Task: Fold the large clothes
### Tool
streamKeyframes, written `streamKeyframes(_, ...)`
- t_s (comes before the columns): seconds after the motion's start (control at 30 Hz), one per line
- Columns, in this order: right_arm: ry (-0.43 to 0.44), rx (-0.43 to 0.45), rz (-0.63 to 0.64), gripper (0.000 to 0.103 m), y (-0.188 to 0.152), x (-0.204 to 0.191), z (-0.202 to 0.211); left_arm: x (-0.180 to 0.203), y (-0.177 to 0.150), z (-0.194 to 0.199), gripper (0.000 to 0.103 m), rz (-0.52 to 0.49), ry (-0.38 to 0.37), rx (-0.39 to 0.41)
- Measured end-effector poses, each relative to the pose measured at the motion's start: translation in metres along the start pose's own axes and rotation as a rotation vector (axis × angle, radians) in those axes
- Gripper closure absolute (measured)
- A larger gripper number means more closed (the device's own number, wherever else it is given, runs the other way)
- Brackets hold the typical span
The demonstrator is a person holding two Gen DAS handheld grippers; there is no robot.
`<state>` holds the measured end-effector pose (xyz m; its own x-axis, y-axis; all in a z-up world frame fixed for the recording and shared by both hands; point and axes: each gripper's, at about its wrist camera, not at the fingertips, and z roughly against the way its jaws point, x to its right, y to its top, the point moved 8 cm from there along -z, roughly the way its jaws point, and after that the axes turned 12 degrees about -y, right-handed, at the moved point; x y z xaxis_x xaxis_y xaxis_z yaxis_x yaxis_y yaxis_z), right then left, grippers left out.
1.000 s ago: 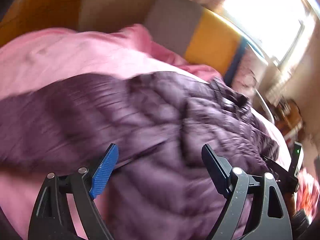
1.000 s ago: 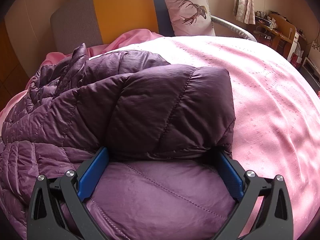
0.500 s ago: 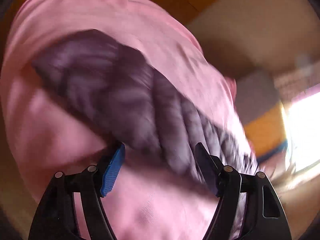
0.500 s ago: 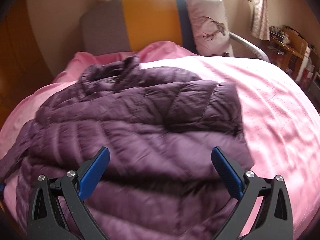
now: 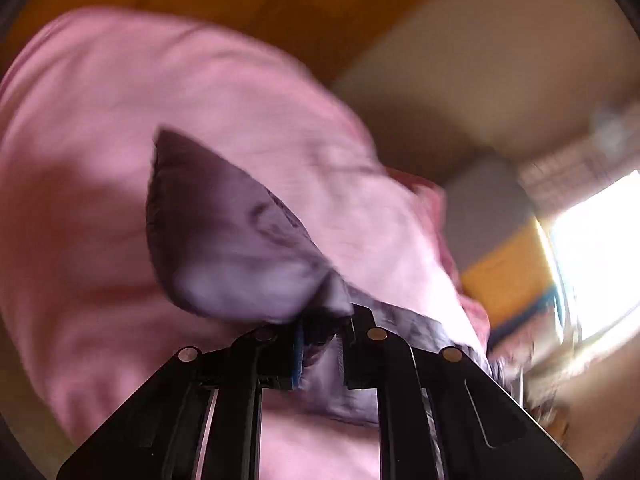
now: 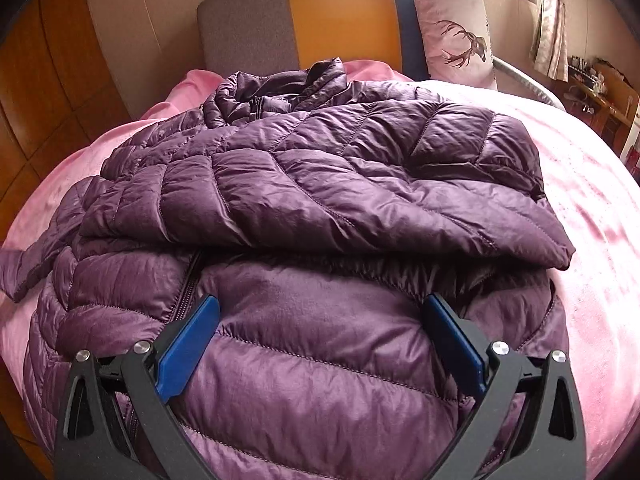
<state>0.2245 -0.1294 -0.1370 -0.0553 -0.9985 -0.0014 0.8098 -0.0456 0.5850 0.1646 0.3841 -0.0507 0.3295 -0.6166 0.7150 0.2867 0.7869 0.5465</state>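
Observation:
A purple quilted down jacket (image 6: 320, 184) lies on the pink bedspread (image 6: 592, 216), its right side folded over the body and its collar toward the headboard. My right gripper (image 6: 320, 336) is open and hovers just above the jacket's lower part, empty. In the left wrist view, which is blurred, my left gripper (image 5: 320, 340) is shut on the end of a purple sleeve (image 5: 224, 240), whose cuff sticks up beyond the fingers over the pink bedspread (image 5: 100, 160).
A grey, yellow and blue headboard (image 6: 332, 24) stands behind the jacket, with a deer-print pillow (image 6: 452, 36) at its right. Wooden wall panels (image 6: 52, 80) are on the left. A cluttered shelf (image 6: 600, 88) and curtained window are at the far right.
My left gripper has closed on the jacket's sleeve end; it was open before. My right gripper has pulled back from under the folded part and stays open.

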Motion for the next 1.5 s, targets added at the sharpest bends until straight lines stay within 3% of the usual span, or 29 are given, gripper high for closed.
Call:
streamKeyframes(0.1,0.017,0.000,-0.014,0.002,0.000,0.002,-0.001,0.068,-0.024,-0.013,0.091,-0.170,-0.080,-0.052)
streamKeyframes(0.2,0.034,0.003,-0.030,0.002,0.000,0.003,-0.001,0.122,-0.059,-0.031,0.090,-0.275,-0.163,-0.129)
streamKeyframes(0.33,0.052,0.002,-0.044,0.002,-0.001,0.003,-0.002,0.189,-0.131,-0.063,0.090,-0.426,-0.244,-0.271)
streamKeyframes(0.5,0.080,-0.002,-0.064,0.002,-0.001,0.005,-0.003,0.226,-0.214,-0.104,0.090,-0.558,-0.266,-0.446)
streamKeyframes(0.63,0.098,-0.013,-0.068,0.002,0.000,0.005,-0.002,0.223,-0.264,-0.128,0.069,-0.655,-0.200,-0.545)
streamKeyframes(0.67,0.105,-0.021,-0.067,0.004,0.002,0.005,-0.001,0.221,-0.267,-0.130,0.064,-0.654,-0.198,-0.551)
streamKeyframes(0.77,0.180,-0.029,-0.102,0.021,0.014,0.003,0.011,0.206,-0.261,-0.125,0.047,-0.635,-0.224,-0.549)
streamKeyframes(0.87,0.316,-0.008,-0.128,0.022,0.035,-0.016,0.031,0.208,-0.256,-0.116,0.035,-0.627,-0.246,-0.526)
streamKeyframes(0.93,0.403,-0.014,-0.121,0.022,0.047,-0.039,0.040,0.209,-0.253,-0.111,0.035,-0.625,-0.248,-0.519)
streamKeyframes(1.0,0.488,-0.042,-0.104,0.022,0.056,-0.066,0.042,0.212,-0.254,-0.109,0.035,-0.625,-0.251,-0.512)
streamKeyframes(1.07,0.557,-0.099,-0.083,0.014,0.061,-0.097,0.037,0.212,-0.255,-0.103,0.031,-0.634,-0.256,-0.504)
streamKeyframes(1.1,0.561,-0.122,-0.073,0.014,0.062,-0.108,0.033,0.212,-0.255,-0.100,0.026,-0.632,-0.260,-0.499)
streamKeyframes(1.2,0.585,-0.200,-0.046,0.016,0.059,-0.143,0.016,0.208,-0.253,-0.089,0.026,-0.628,-0.266,-0.482)
streamKeyframes(1.3,0.487,-0.215,0.014,0.021,0.053,-0.159,0.001,0.197,-0.248,-0.075,0.026,-0.615,-0.258,-0.462)
streamKeyframes(1.33,0.474,-0.209,0.032,0.028,0.052,-0.163,0.000,0.192,-0.246,-0.071,0.026,-0.607,-0.251,-0.457)
streamKeyframes(1.4,0.450,-0.202,0.057,0.056,0.049,-0.166,-0.003,0.180,-0.242,-0.065,0.026,-0.590,-0.228,-0.444)
streamKeyframes(1.43,0.446,-0.204,0.076,0.077,0.047,-0.169,-0.001,0.171,-0.238,-0.062,0.026,-0.571,-0.210,-0.436)
streamKeyframes(1.47,0.452,-0.202,0.091,0.087,0.047,-0.171,0.004,0.164,-0.235,-0.061,0.026,-0.550,-0.194,-0.431)
streamKeyframes(1.5,0.448,-0.177,0.120,0.089,0.049,-0.174,0.012,0.155,-0.231,-0.060,0.026,-0.525,-0.168,-0.423)
